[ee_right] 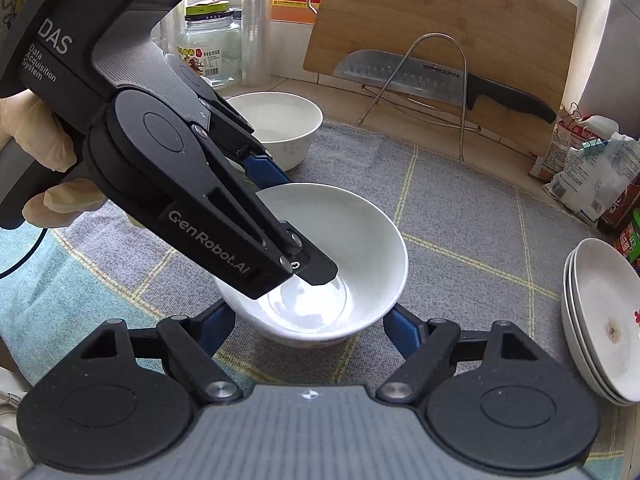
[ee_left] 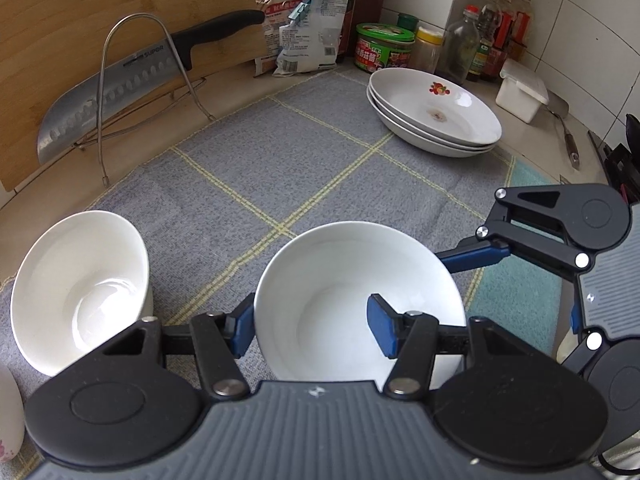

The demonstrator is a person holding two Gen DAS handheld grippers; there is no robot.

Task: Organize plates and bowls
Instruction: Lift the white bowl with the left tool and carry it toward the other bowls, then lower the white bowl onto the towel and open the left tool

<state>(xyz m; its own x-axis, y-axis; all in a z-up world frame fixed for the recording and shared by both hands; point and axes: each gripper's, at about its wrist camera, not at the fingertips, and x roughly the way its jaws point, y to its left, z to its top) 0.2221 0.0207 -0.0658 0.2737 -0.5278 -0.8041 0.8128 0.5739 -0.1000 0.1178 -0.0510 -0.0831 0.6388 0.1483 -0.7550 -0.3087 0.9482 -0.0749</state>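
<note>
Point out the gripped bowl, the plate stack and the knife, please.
gripped bowl (ee_left: 320, 280): left wrist view, on its inner wall.
plate stack (ee_left: 440, 108): left wrist view, inside the top plate.
knife (ee_right: 384, 70): right wrist view, on the blade.

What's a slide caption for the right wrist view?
Left gripper pinches a white bowl's rim while the right gripper straddles it on a grey mat.

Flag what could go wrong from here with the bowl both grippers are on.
1. The left gripper pinches only the rim of the white bowl, one finger inside; glazed ceramic could slip.
2. The right gripper straddles the same bowl, so uneven pulls might tip it.
3. The second bowl sits close by and could get knocked.
</note>
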